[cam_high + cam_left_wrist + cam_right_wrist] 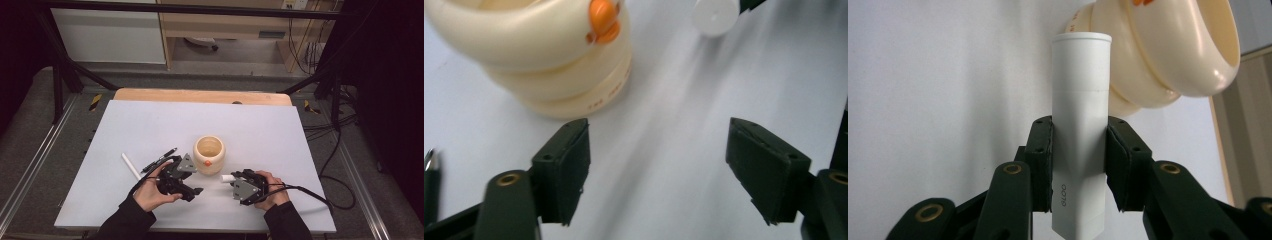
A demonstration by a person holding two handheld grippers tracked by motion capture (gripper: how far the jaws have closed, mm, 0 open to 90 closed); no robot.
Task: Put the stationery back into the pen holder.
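A cream ribbed cup [209, 154] with an orange knob on its side stands upright near the middle of the white table [150, 125]. My right gripper [234, 181] lies level to the right of the cup and is shut on a white tube [1081, 125], whose free end points toward the cup [1168, 55]. My left gripper [194, 179] sits just left of and in front of the cup. In the left gripper view this gripper [659, 170] stands open over bare table, with the cup [554, 55] beyond its left jaw and the tube's end [715, 15] farther off.
A black pen [160, 159] and a white stick [131, 166] lie left of my left hand. A cable [310, 192] trails from the right gripper off the table's right side. A wooden strip [200, 95] runs along the table's far edge.
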